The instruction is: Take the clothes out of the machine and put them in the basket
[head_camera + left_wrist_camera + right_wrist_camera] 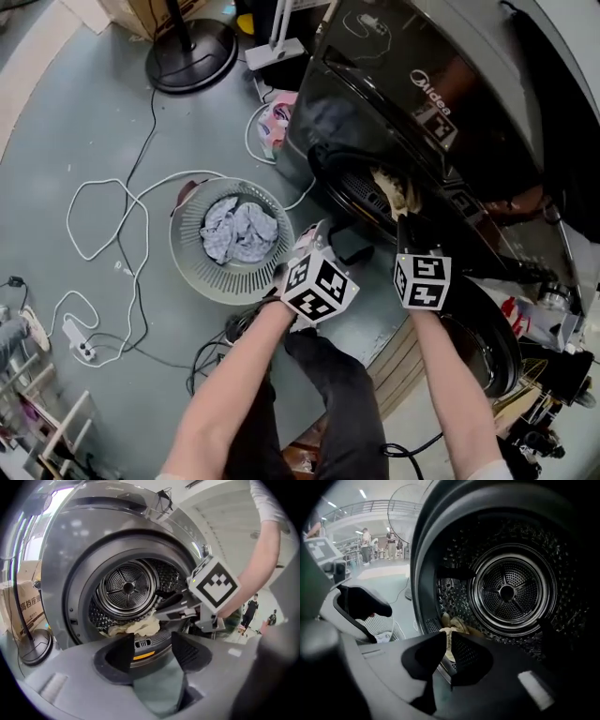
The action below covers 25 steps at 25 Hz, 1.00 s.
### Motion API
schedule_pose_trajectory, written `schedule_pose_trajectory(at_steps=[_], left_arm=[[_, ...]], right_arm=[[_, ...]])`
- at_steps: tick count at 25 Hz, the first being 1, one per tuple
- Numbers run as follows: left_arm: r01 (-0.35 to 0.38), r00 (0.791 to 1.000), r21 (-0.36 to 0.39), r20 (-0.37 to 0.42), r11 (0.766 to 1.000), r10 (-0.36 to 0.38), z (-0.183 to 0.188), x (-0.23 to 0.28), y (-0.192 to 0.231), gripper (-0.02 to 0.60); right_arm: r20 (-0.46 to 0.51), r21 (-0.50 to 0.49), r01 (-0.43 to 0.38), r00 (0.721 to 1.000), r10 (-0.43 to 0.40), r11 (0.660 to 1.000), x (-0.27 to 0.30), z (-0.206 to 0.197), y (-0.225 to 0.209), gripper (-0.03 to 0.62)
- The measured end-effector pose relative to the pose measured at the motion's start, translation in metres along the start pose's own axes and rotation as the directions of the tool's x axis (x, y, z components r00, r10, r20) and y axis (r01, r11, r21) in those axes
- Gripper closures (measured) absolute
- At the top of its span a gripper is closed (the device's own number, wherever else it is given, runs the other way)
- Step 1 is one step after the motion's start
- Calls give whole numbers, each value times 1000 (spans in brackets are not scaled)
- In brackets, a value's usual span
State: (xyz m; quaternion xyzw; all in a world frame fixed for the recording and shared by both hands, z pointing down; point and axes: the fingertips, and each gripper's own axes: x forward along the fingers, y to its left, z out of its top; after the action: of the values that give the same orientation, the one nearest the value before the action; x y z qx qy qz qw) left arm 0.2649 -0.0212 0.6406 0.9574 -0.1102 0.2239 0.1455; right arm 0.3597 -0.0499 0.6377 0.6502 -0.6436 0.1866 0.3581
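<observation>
The dark front-loading washer (394,84) stands open. A cream cloth (394,192) lies bunched at the drum mouth; it also shows in the left gripper view (138,627). My right gripper (405,225) reaches into the drum mouth, its jaws shut on a fold of that cloth (449,639), which shows in the narrow slit between them. My left gripper (339,239) hovers just left of the opening, open and empty (152,651), facing the drum. The round grey basket (202,281) on the floor to the left holds grey-white clothes (239,230).
The washer door (487,347) hangs open at the right, beside my right arm. White cables (112,244) and a power strip (80,342) trail over the floor left of the basket. A fan base (192,56) stands at the back.
</observation>
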Motion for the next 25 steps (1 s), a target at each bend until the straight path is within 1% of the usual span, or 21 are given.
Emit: schedule_pose_trajectory(at_steps=[2, 4, 6, 10, 11, 13, 14, 15, 16, 18, 19, 21, 23, 25], left_arm=[[-2, 1000, 38, -13, 999, 2, 5, 1, -9, 282], [-15, 999, 115, -28, 993, 18, 11, 0, -16, 282], [-25, 999, 188, -41, 982, 33, 17, -1, -22, 282], [-37, 997, 242, -50, 970, 51, 26, -5, -33, 281], [-49, 997, 262, -47, 964, 63, 29, -6, -34, 281], [-75, 995, 328, -40, 942, 93, 38, -5, -39, 281], [-81, 994, 359, -38, 930, 101, 42, -4, -43, 276], [-81, 994, 375, -36, 923, 102, 45, -3, -47, 273], [-81, 994, 376, -33, 923, 101, 49, -3, -50, 273], [-103, 994, 350, -5, 931, 112, 57, -6, -52, 275], [-126, 992, 323, 23, 938, 125, 63, -11, -49, 307], [-168, 985, 253, 78, 953, 153, 73, -23, -42, 441], [-191, 980, 203, 100, 960, 174, 79, -38, -36, 457], [-212, 975, 186, 102, 959, 196, 81, -54, -32, 463]], right_arm=[[23, 9, -25, 999, 25, 1000, -19, 10, 7, 560], [52, 5, -54, 997, 54, 999, -38, 21, 15, 560], [76, 0, -81, 994, 81, 997, -53, 30, 22, 560], [103, 18, -138, 985, 135, 990, -82, 43, 38, 560], [112, 15, -152, 982, 149, 988, -91, 48, 42, 560], [134, -3, -181, 975, 179, 984, -107, 59, 50, 560], [147, -15, -197, 969, 197, 980, -116, 65, 53, 560], [159, -29, -216, 963, 217, 976, -124, 72, 57, 560], [169, -46, -235, 956, 239, 971, -133, 78, 62, 560], [188, -82, -266, 942, 277, 961, -147, 90, 73, 560], [198, -99, -275, 937, 290, 956, -153, 96, 78, 560], [218, -124, -286, 926, 307, 950, -162, 107, 85, 559], [236, -142, -294, 917, 321, 945, -167, 115, 90, 557], [247, -157, -310, 907, 341, 938, -169, 118, 96, 546]])
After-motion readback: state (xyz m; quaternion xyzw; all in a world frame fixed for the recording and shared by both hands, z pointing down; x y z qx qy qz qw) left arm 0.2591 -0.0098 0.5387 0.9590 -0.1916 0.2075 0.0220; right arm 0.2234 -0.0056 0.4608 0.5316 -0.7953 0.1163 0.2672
